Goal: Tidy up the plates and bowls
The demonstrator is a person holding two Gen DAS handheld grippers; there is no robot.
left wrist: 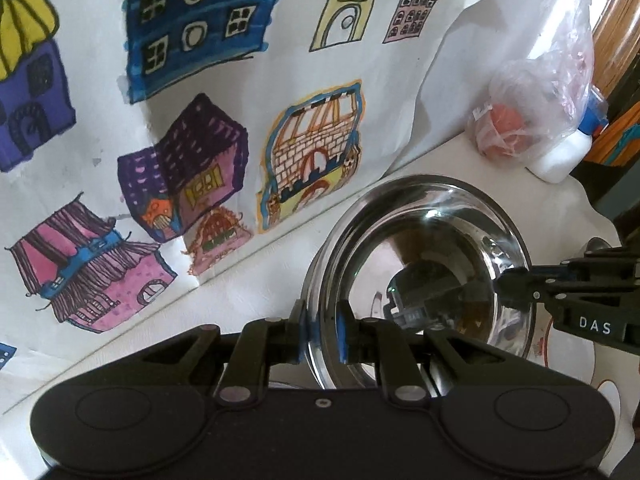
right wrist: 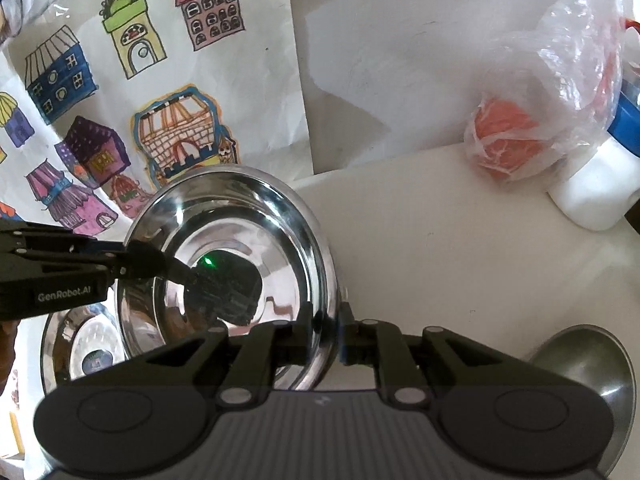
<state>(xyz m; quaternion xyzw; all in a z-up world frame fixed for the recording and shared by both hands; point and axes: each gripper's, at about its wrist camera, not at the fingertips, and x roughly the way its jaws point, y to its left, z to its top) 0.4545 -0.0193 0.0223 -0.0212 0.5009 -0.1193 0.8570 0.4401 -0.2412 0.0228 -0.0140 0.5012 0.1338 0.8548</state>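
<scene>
a white tabletop (right wrist: pixel 440 240) carries a clear crinkled plastic bag of orange fruit (right wrist: pixel 504 140) and a white plastic bottle (right wrist: pixel 592 196) at its back edge; a small steel bowl (right wrist: pixel 592 364) sits nearer.

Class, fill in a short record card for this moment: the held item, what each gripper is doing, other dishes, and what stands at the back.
held item: steel bowl, tilted, lifted off the table
left gripper: jaws shut on the bowl's rim
right gripper: jaws shut on the opposite rim
other dishes: second steel bowl below, steel plate at lower right
at the back: house drawings, plastic bag, white bottle
</scene>
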